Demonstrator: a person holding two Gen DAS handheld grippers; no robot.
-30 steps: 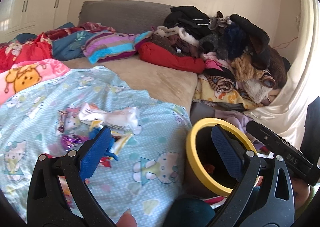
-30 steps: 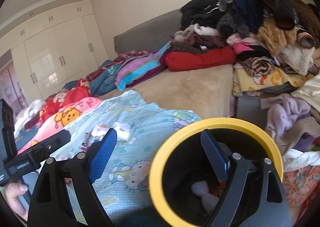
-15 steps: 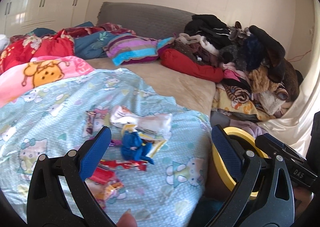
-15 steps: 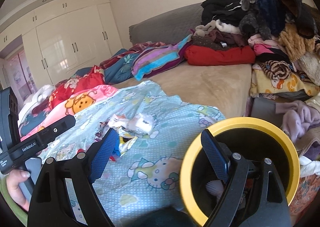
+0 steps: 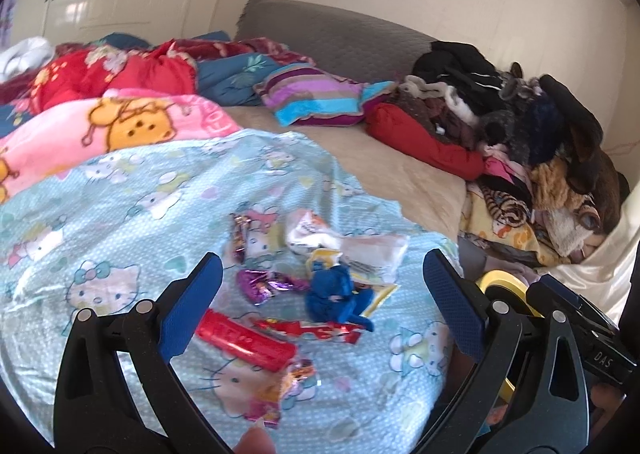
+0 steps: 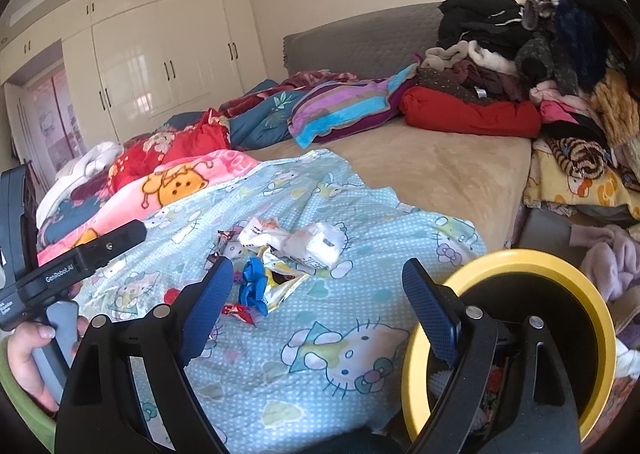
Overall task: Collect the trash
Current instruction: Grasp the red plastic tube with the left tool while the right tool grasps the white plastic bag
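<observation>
A pile of trash lies on the light blue cartoon sheet (image 5: 120, 214): a white crumpled wrapper (image 5: 348, 244), a blue crumpled piece (image 5: 336, 296), a purple foil wrapper (image 5: 260, 284), a red tube-shaped packet (image 5: 248, 342) and a red snack wrapper (image 5: 316, 328). My left gripper (image 5: 320, 278) hangs open just short of the pile, nothing between its blue pads. My right gripper (image 6: 316, 274) is open too, with the white wrapper (image 6: 304, 242) and blue piece (image 6: 252, 286) ahead of it. A black bin with a yellow rim (image 6: 520, 266) stands at the bedside, by the right finger.
A tall heap of clothes (image 5: 520, 126) covers the bed's right end. A pink blanket (image 5: 120, 130), a red quilt and a striped pillow (image 5: 316, 102) lie further back. The bare beige mattress (image 6: 440, 170) lies between. A hand (image 6: 28, 354) holds the left gripper's body at the right view's left edge.
Both grippers have swung left from the bin toward the trash pile. The pile now sits between the left fingers, and the bin has slid to the right edge. Both stayed open.
</observation>
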